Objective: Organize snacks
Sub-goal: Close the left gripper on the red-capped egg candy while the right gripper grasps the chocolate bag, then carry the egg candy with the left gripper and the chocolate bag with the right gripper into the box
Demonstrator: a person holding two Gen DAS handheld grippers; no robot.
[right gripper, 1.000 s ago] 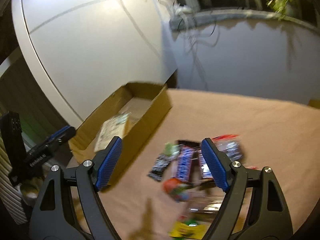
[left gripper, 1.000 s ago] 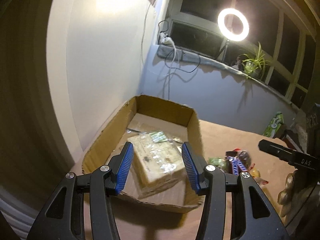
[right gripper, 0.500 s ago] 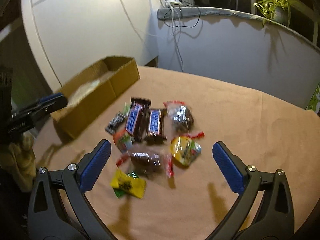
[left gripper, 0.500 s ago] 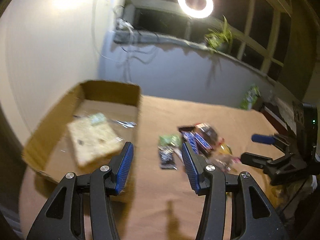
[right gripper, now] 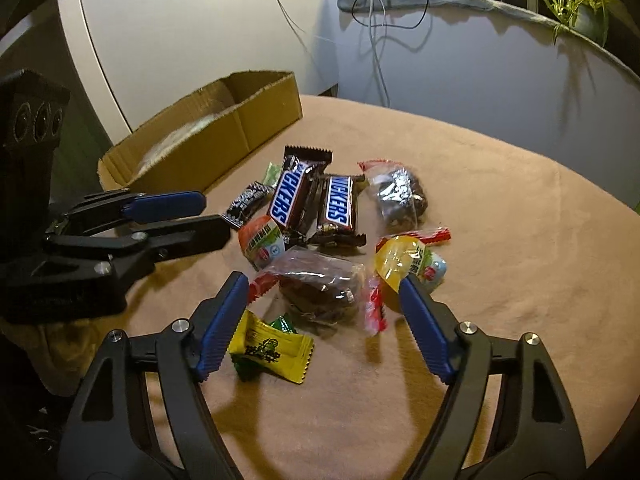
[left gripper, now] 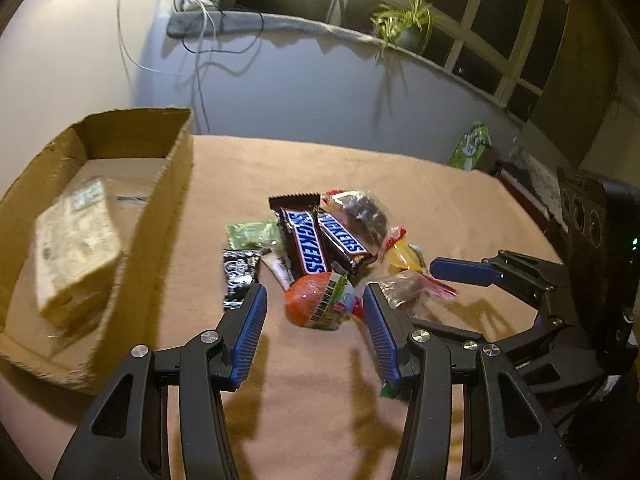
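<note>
A pile of snacks lies on the tan tablecloth (right gripper: 500,208): two Snickers bars (right gripper: 288,196), an orange-and-white egg (left gripper: 320,300), a brown clear-wrapped cake (right gripper: 320,284), a yellow pouch (right gripper: 404,264) and a yellow candy packet (right gripper: 272,350). My left gripper (left gripper: 316,312) is open and low, the egg between its pads, untouched. My right gripper (right gripper: 322,284) straddles the brown cake; its jaws are closing and the pads stand clear of it. An open cardboard box (left gripper: 172,184) at the left holds a pale wrapped pack (left gripper: 76,248).
A small black packet (left gripper: 240,276) and a green one (left gripper: 252,234) lie between pile and box. A clear bag of dark sweets (right gripper: 400,196) sits at the pile's far side. A green bag (left gripper: 470,146) stands at the table's far right edge. Cables hang down the wall behind.
My left gripper swung right from above the box to the snack pile and sank. My right gripper came down over the pile; its jaws widened, then narrowed.
</note>
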